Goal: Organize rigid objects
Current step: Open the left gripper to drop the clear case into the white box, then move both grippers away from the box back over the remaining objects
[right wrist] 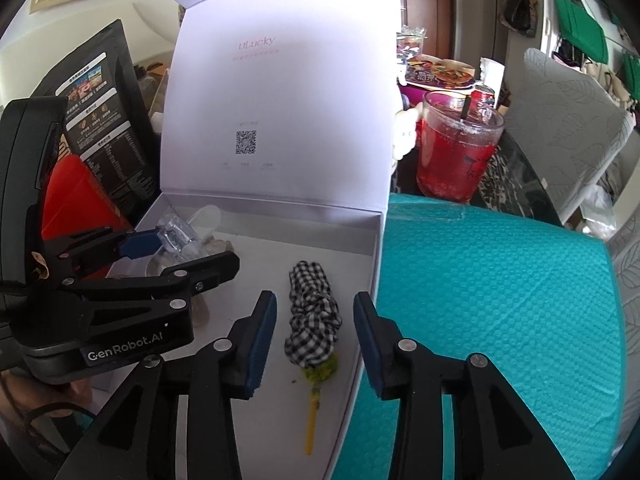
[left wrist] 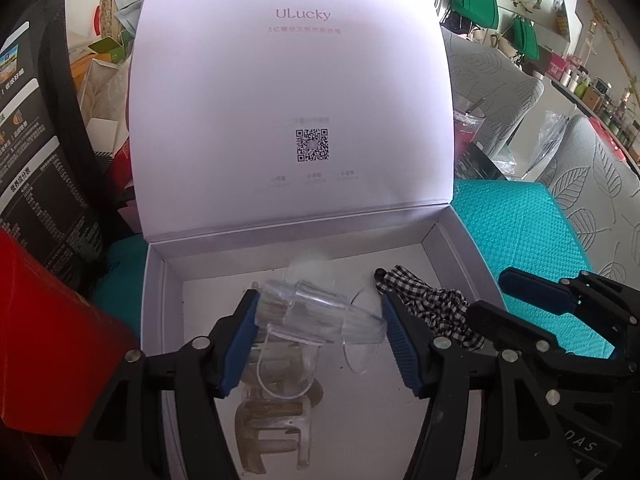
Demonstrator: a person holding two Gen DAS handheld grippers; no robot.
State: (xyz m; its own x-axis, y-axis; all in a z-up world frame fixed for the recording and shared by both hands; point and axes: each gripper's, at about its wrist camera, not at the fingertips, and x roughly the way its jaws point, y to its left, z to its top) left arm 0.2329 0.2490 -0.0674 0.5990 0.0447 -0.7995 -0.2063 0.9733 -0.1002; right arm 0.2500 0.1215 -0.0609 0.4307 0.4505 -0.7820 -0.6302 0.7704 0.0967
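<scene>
Clear plastic hair claw clip [left wrist: 320, 312] pinched crosswise between the blue-padded fingers of the left gripper [left wrist: 318, 332], above the floor of the open white cardboard box [left wrist: 160, 280].

Its long axis runs pad to pad, tilted down toward the right pad; the body is glossy and see-through, with curved teeth. Another translucent claw clip [left wrist: 272, 428] lies below it on the box floor. The right gripper [right wrist: 314, 340] is spread, a crumpled black-and-white gingham scrunchie [right wrist: 314, 316] lying lengthwise between its fingers and pointing away from it, a yellow stick [right wrist: 311, 420] nearest it.
</scene>
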